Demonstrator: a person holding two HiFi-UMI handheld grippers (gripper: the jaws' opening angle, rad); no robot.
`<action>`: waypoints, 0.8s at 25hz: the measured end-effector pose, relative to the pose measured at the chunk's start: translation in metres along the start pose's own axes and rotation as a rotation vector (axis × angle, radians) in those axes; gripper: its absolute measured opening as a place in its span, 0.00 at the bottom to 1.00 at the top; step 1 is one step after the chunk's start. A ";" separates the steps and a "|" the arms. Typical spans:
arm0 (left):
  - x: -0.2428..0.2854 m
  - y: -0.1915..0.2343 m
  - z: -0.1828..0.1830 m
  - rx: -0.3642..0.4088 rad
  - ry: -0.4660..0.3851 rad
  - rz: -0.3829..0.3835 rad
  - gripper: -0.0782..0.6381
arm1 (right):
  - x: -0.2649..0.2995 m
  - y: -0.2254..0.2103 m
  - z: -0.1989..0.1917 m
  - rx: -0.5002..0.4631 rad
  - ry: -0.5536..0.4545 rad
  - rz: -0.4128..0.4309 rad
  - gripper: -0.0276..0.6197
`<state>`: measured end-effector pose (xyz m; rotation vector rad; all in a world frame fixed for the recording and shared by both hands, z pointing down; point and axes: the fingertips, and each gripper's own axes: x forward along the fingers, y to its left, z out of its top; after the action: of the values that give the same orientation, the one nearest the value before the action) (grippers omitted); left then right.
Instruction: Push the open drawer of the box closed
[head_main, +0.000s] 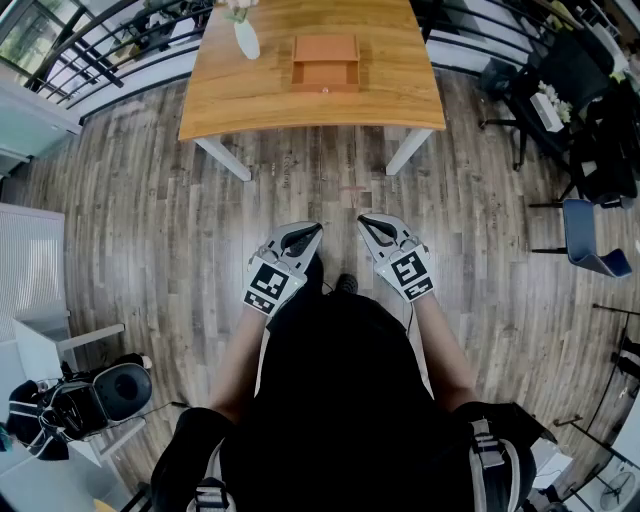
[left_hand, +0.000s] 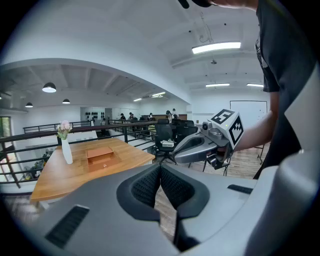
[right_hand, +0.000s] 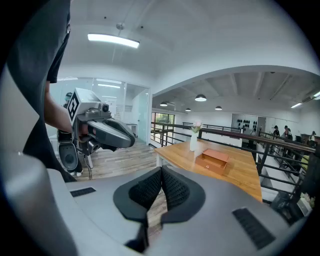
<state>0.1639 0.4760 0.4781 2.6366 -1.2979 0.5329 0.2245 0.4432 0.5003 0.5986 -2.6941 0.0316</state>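
Observation:
An orange-brown box (head_main: 325, 62) sits near the middle of the wooden table (head_main: 400, 90), its drawer pulled out toward me with a small knob on the front. The same box (left_hand: 100, 155) shows in the left gripper view, and the box (right_hand: 216, 160) shows in the right gripper view. Both grippers hang close to my body, well short of the table. My left gripper (head_main: 312, 232) is shut and empty. My right gripper (head_main: 366, 222) is shut and empty too. The left gripper (right_hand: 131, 141) shows in the right gripper view, the right gripper (left_hand: 176, 156) in the left one.
A white vase with flowers (head_main: 244, 36) stands on the table left of the box. Railings (head_main: 90, 50) run behind the table. Office chairs (head_main: 560, 90) stand at the right, a blue chair (head_main: 590, 245) nearer. A bag and stool (head_main: 90, 400) lie at the lower left.

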 end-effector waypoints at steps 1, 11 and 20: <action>-0.001 -0.001 0.000 -0.002 0.000 -0.001 0.14 | -0.001 0.002 -0.001 -0.001 0.000 0.001 0.06; -0.021 -0.001 -0.016 -0.025 -0.005 0.031 0.14 | 0.002 0.020 -0.012 -0.010 0.023 0.015 0.06; -0.026 0.011 -0.026 -0.017 0.000 0.035 0.14 | 0.012 0.020 -0.016 -0.003 0.026 -0.038 0.07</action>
<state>0.1344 0.4961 0.4925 2.6039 -1.3451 0.5247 0.2119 0.4581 0.5208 0.6434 -2.6568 0.0252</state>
